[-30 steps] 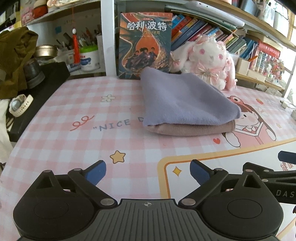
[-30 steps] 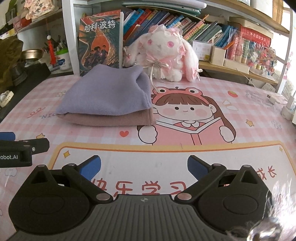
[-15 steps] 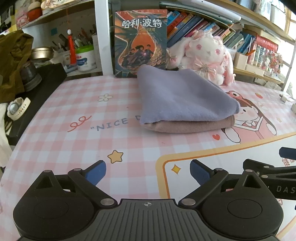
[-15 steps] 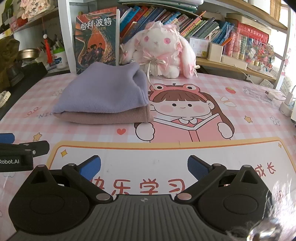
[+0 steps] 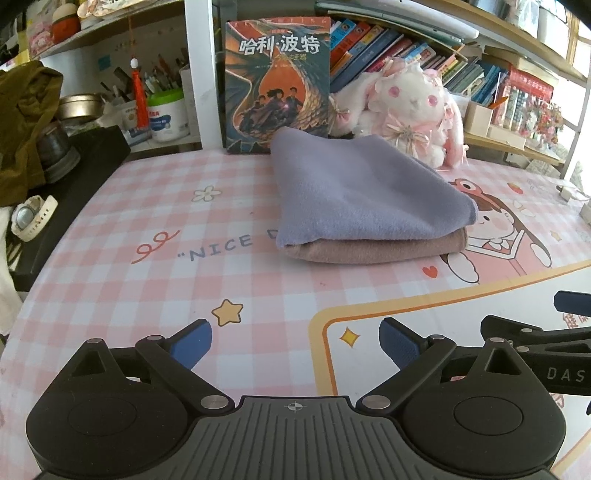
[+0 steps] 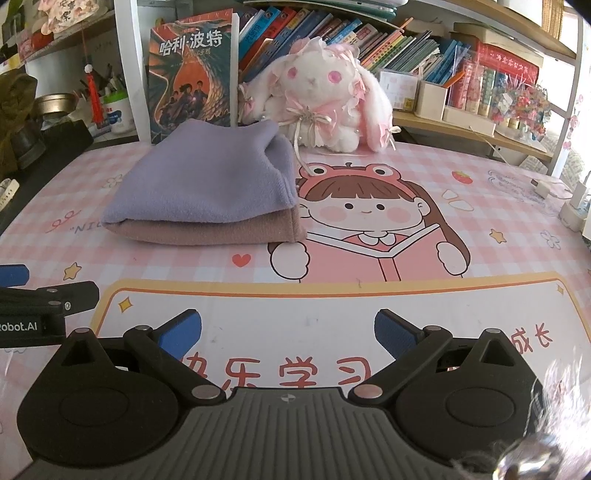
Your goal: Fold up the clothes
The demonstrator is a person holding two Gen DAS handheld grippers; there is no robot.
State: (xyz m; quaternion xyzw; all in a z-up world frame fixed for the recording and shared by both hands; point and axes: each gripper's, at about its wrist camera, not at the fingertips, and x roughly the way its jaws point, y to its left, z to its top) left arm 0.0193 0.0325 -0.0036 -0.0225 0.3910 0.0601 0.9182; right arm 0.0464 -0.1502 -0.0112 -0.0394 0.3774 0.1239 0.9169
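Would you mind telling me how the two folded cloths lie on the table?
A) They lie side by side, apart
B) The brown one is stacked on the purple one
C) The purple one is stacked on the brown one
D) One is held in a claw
C: the purple cloth lies on top of the brown cloth, and both claws are open and away from the stack.

A desk by a full bookshelf

A pink checked mat (image 5: 155,206) is spread over the desk. White shelves (image 6: 127,70) are packed with books (image 6: 332,33) at the back. Bright daylight is let in from the right side, where a window seems to be.
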